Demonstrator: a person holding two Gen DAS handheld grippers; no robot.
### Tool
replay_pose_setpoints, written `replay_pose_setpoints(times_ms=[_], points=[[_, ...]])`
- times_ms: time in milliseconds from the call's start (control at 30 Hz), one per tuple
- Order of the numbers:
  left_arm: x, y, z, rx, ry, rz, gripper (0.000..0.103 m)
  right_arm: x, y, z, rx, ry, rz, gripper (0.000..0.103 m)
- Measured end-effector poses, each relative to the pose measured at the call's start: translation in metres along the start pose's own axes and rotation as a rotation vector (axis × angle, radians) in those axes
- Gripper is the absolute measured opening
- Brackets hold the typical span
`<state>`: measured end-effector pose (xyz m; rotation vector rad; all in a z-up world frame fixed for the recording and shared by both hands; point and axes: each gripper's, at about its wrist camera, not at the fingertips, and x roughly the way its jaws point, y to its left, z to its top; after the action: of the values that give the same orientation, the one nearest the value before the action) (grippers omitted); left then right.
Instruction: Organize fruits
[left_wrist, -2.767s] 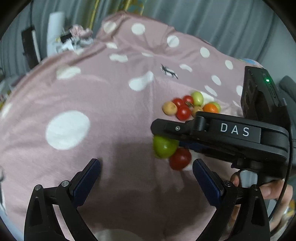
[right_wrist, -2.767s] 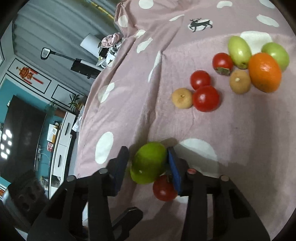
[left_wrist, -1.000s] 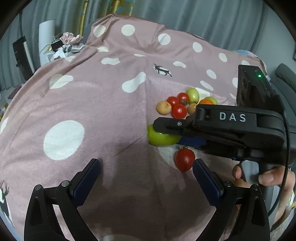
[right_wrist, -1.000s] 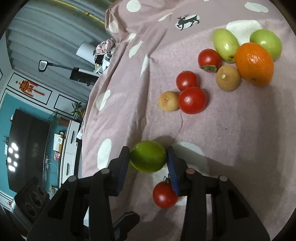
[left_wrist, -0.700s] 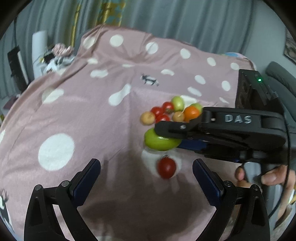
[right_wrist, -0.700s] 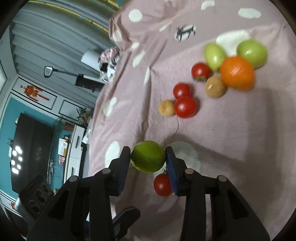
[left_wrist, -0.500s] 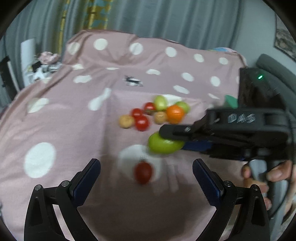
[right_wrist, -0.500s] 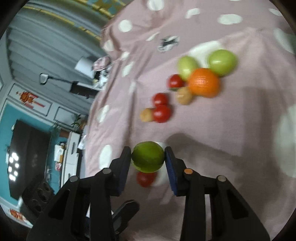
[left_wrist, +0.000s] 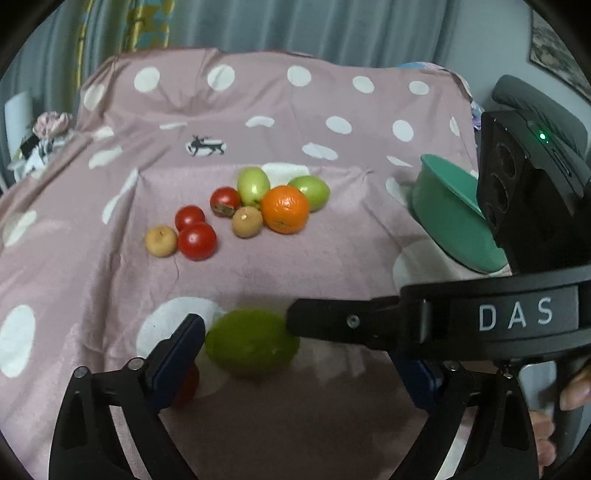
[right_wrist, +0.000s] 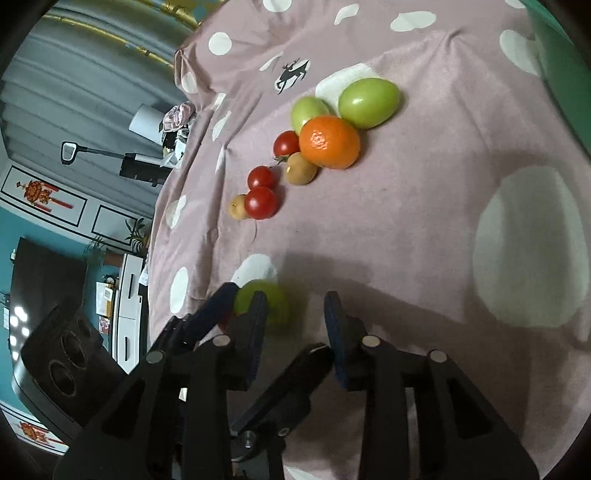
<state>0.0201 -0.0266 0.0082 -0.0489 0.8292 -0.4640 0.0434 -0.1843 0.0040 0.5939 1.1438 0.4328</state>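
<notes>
Your right tongs (right_wrist: 293, 310) are standing open and holding nothing, and the blurry lime (right_wrist: 267, 304) is sitting partly behind their left finger, not between the two. Your left tongs (left_wrist: 295, 350) are open wide too, and the lime is lying between their fingers, close to the left one, though I cannot tell if it is touching the cloth (left_wrist: 332, 258). The left view is showing the bowl (left_wrist: 450, 221) well and a tomato (left_wrist: 186, 384) peeking out behind the left finger, while the right view is catching only the bowl's edge and a bit of red.
</notes>
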Motion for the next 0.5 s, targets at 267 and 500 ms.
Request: replay_pose_setpoints(times_ms=[267, 500], points=[[-0.009, 0.01, -0.008, 0.043, 0.054, 0.012, 0.083, 0.02, 0.015, 0.002, -0.049, 0.039, 0.015, 0.042], [-0.004, 0.018, -0.007, 0.061, 0.081, 0.01, 0.079, 0.027, 0.017, 0.004, -0.039, 0.019, 0.03, 0.041]])
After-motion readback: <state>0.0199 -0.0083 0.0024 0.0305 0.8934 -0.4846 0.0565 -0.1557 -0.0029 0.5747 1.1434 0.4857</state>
